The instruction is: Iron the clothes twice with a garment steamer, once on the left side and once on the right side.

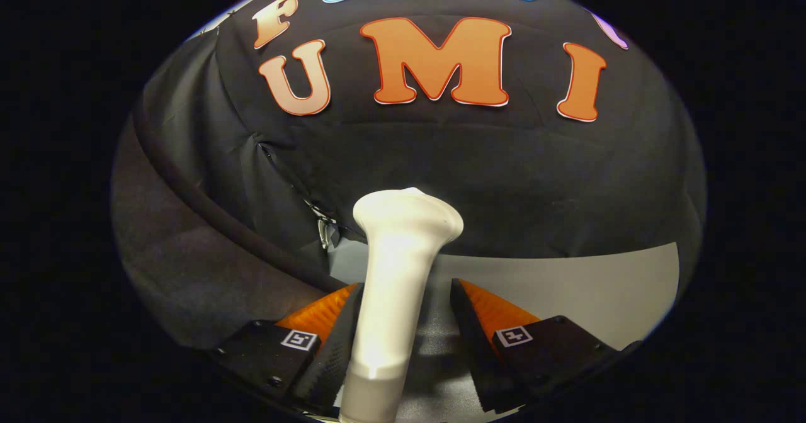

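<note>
A white garment steamer [397, 265] stands upright between my fingers, its flared head pointing up toward the black wall cloth. My gripper [404, 284] is open around its handle. The left finger [334, 322] lies against the handle's side. A visible gap separates the right finger [485, 316] from the handle. Below the fingers the handle turns into a greyer section [371, 398].
A pale grey tabletop [579, 291] stretches beyond the fingers to the right. The black cloth wall [504, 177] hangs close behind the steamer. A dark rounded tube [208, 215] runs diagonally on the left, with a small metal clip [324, 231] near the steamer's head.
</note>
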Tool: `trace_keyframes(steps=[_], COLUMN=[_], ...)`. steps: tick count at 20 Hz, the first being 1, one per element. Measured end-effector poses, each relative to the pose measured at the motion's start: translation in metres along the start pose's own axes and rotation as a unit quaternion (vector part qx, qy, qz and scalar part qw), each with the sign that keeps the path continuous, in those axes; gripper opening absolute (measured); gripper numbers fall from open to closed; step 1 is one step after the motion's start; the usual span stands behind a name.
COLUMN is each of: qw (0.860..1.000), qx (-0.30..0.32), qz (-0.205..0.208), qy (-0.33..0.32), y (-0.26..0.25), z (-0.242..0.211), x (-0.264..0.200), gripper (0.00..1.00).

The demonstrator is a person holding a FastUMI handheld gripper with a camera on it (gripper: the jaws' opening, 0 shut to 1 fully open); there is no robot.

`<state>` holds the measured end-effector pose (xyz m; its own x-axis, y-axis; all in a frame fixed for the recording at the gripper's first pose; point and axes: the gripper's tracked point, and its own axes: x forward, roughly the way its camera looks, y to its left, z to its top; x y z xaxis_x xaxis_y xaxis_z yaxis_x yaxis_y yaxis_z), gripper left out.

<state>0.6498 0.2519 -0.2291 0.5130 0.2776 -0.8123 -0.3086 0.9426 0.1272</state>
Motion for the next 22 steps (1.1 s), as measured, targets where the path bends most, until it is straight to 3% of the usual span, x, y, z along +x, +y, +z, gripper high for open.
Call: trace_keyframes(steps=[1,5,7,10,15,22], qw=[1.000,0.999,0.998,0.994,0.973,0.944], qx=[0.006,0.028,0.038,0.049,0.074,0.073], qz=[0.013,0.020,0.017,-0.014,-0.084,-0.183], qy=[0.005,-0.016,-0.037,-0.099,-0.201,-0.265], y=[0.005,0.001,-0.001,-0.014,-0.038,-0.043], z=[-0.002,-0.003,-0.004,0.006,0.013,-0.048], x=[0.003,-0.007,-0.020,-0.050,-0.127,-0.204], gripper=[0.86,0.55,0.49,0.49,0.48,0.43])
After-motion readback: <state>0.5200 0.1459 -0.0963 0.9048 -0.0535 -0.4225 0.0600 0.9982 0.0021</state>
